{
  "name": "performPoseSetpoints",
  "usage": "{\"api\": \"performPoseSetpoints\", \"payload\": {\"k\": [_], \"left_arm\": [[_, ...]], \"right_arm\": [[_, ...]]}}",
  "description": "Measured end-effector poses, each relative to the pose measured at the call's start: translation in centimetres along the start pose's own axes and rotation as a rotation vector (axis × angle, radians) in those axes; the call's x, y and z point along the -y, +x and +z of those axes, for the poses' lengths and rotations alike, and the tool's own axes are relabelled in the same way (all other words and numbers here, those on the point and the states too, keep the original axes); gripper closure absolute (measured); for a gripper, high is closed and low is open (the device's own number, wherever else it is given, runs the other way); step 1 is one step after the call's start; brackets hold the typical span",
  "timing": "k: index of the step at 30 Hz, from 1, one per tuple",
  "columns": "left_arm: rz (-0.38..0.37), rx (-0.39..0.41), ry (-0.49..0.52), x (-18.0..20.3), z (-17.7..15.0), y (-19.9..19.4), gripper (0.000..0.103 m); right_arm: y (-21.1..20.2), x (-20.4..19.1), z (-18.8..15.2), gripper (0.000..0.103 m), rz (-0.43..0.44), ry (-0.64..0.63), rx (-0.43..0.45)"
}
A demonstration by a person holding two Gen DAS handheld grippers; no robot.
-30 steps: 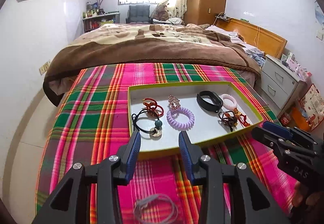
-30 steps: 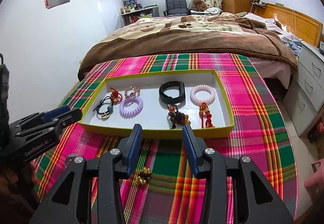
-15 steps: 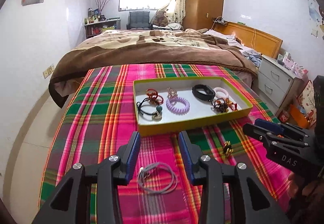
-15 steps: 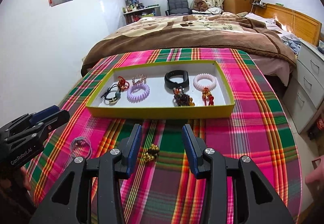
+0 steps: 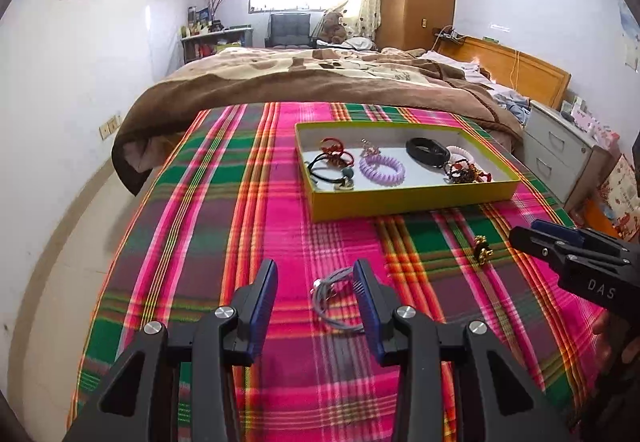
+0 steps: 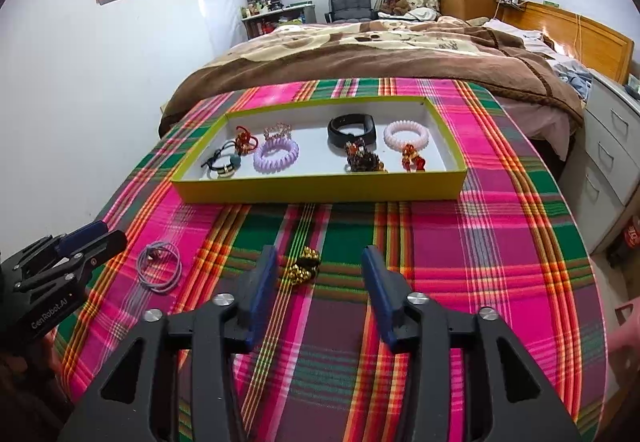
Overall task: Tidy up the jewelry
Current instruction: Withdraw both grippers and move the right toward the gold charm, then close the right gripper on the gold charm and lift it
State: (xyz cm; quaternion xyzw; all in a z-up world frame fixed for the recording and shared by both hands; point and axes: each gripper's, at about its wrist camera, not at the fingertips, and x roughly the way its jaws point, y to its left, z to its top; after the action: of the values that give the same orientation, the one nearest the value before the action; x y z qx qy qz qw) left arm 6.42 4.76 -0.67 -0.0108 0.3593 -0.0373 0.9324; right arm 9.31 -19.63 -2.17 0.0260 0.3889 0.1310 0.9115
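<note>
A yellow tray [image 5: 412, 198] [image 6: 320, 192] with a white floor sits on the plaid cloth and holds several hair ties and bracelets. A grey elastic loop [image 5: 334, 296] [image 6: 160, 266] lies on the cloth between the fingers of my left gripper [image 5: 316, 282], partly behind its right finger; the jaws stand open and do not touch it. A gold bead bracelet [image 6: 302, 268] [image 5: 481, 250] lies on the cloth between the tips of my right gripper [image 6: 319, 262], nearer the left finger. Its jaws are opening, with no pad on the bracelet.
In the tray lie a lilac coil tie [image 6: 276, 154], a black band [image 6: 352, 128] and a pink coil tie [image 6: 406, 134]. A bed with a brown blanket [image 6: 380, 54] stands behind the table, grey drawers [image 6: 612, 158] to the right. The cloth's rounded edge drops off at the right.
Both grippers have drawn back from the tray toward the near side and sunk a little. The grey loop now lies between the left fingers. The right jaws have spread wider around the gold bracelet.
</note>
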Motion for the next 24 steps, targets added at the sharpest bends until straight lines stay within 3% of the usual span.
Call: {"api": "performPoseSetpoints", "payload": {"k": [8, 12, 16, 24], "left_arm": [[0.003, -0.015, -0.048, -2.0, -1.1, 0.2, 0.064], [-0.053, -0.032, -0.094, -2.8, -1.2, 0.7, 0.064], [-0.063, -0.046, -0.103, -3.2, -1.3, 1.0, 0.064], [-0.107, -0.055, -0.119, -3.5, -1.3, 1.3, 0.064]], "right_arm": [[1.1, 0.1, -0.7, 0.045, -0.024, 0.012, -0.034], [2.4, -0.5, -0.5, 0.045, -0.026, -0.005, -0.063], [3.9, -1.2, -0.3, 0.045, -0.021, -0.014, -0.115], [4.8, -2.1, -0.3, 0.045, -0.049, -0.048, -0.131]]}}
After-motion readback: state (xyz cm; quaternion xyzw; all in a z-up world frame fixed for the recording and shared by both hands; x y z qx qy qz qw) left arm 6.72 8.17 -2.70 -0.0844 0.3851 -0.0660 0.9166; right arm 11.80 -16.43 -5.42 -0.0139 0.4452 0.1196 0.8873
